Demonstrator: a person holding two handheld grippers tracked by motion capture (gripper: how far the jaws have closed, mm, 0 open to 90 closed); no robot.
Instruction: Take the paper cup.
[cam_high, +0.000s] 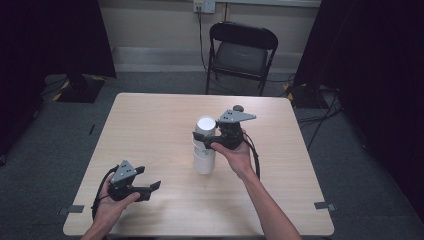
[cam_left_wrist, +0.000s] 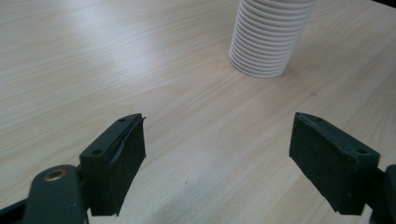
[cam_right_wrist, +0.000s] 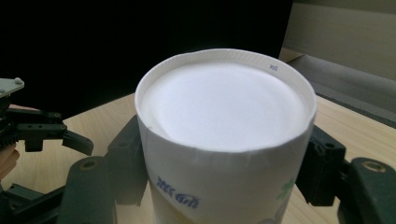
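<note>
Just right of the middle of the high view, the right gripper (cam_high: 209, 141) has its jaws pinching the top paper cup (cam_high: 205, 127) of an upside-down stack of paper cups (cam_high: 204, 160) that stands on the light wooden worktop (cam_high: 150, 125). In the right gripper view that cup (cam_right_wrist: 224, 140) sits in the centre of the frame, base upward, with a black jaw pressed against each side of its wall just under the rim of the base; blue and green print shows on the wall. The grip is taken high, probably so that one cup alone comes free while the rest of the stack stays down (whether it has already separated from the cup beneath I cannot tell). At the lower left of the high view the left gripper (cam_high: 152, 188) is held low over the worktop, well apart from the stack, its jaws spread and holding nothing. The left gripper view has those jaws at the bottom corners and the ribbed rims of the stack (cam_left_wrist: 268, 42) at the upper right, so it points toward the stack's foot, likely ready to steady it. A black folding chair (cam_high: 241, 54) stands beyond the worktop at the top centre.
</note>
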